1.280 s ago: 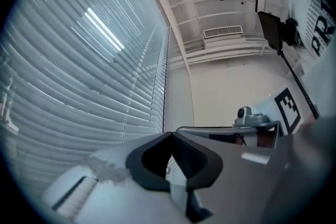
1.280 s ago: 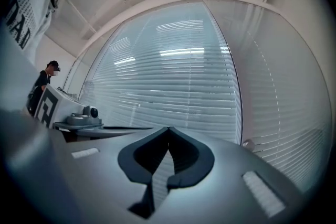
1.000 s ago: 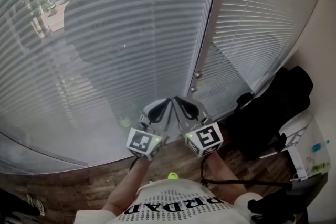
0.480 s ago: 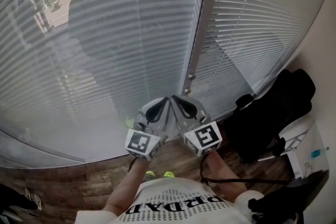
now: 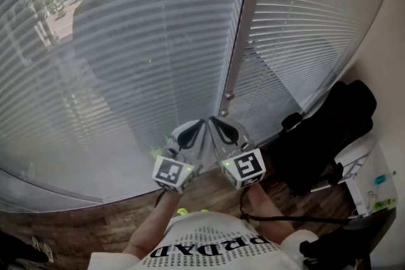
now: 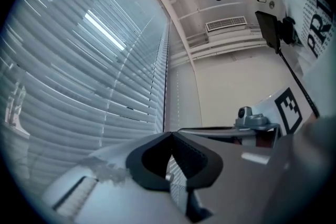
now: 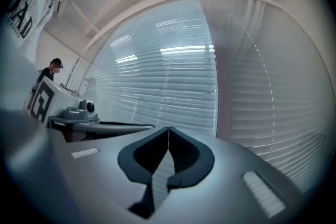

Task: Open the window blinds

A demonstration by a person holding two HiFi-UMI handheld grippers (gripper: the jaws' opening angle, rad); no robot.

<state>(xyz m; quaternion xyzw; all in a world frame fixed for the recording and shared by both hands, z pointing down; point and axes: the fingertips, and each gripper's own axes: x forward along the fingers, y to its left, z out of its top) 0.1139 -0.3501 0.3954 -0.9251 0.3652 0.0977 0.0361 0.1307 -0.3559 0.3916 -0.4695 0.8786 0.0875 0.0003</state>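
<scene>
Closed white slatted blinds (image 5: 126,60) cover the big left pane, and a second set (image 5: 304,22) covers the right pane. A pale mullion (image 5: 243,22) runs between them. Two small cord knobs (image 5: 226,97) hang at the mullion's foot. My left gripper (image 5: 202,122) and right gripper (image 5: 211,119) sit side by side just below those knobs, tips nearly touching each other. In the left gripper view the left gripper (image 6: 171,134) is shut and empty before the blinds (image 6: 94,76). The right gripper (image 7: 168,127) is also shut on nothing, facing the blinds (image 7: 168,71).
A black bag or chair (image 5: 329,129) stands at the right against the wall, with a white desk (image 5: 370,180) beside it. A wooden floor (image 5: 95,224) runs along the foot of the window. A cable (image 5: 291,219) trails from my right hand.
Both grippers have crept a little up and toward the mullion, still side by side and still shut. The cord knobs now sit closer above their tips.
</scene>
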